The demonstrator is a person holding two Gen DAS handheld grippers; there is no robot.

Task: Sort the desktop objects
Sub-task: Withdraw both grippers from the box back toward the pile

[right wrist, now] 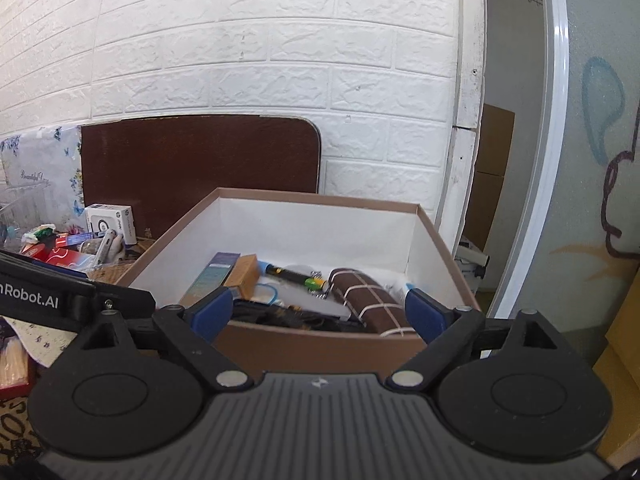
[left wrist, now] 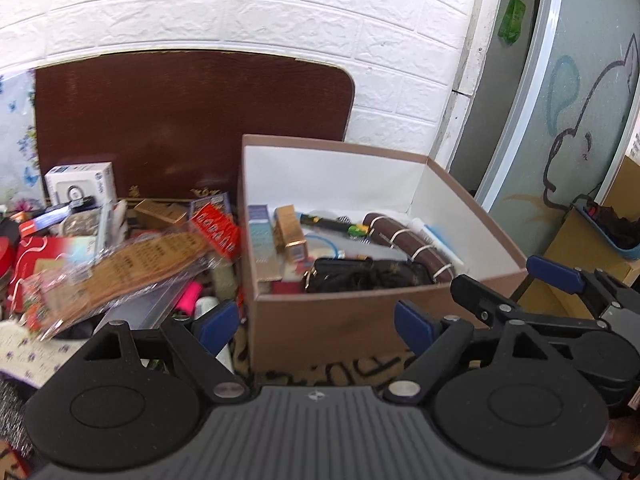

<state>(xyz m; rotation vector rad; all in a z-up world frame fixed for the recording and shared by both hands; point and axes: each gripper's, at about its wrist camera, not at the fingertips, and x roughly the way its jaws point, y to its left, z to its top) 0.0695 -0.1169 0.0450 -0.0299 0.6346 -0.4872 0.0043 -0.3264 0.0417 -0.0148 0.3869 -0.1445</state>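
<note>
A brown cardboard box point(left wrist: 344, 316) with a white inside stands on the desk; it also shows in the right wrist view point(right wrist: 320, 346). It holds a brown rolled pouch point(left wrist: 412, 242) point(right wrist: 366, 296), a black bag point(left wrist: 360, 274), a gold box point(left wrist: 290, 232) and a black pen point(left wrist: 326, 222). My left gripper point(left wrist: 316, 322) is open and empty in front of the box. My right gripper point(right wrist: 320, 312) is open and empty at the box's near rim; it also shows in the left wrist view point(left wrist: 508, 284). A pile of loose objects point(left wrist: 120, 256) lies left of the box.
A dark brown board point(left wrist: 192, 120) leans on the white brick wall behind the desk. A white carton point(left wrist: 82, 184) stands at the pile's back. A pink marker point(left wrist: 188, 296) lies near the left fingertip. A door frame and painted panel are at the right.
</note>
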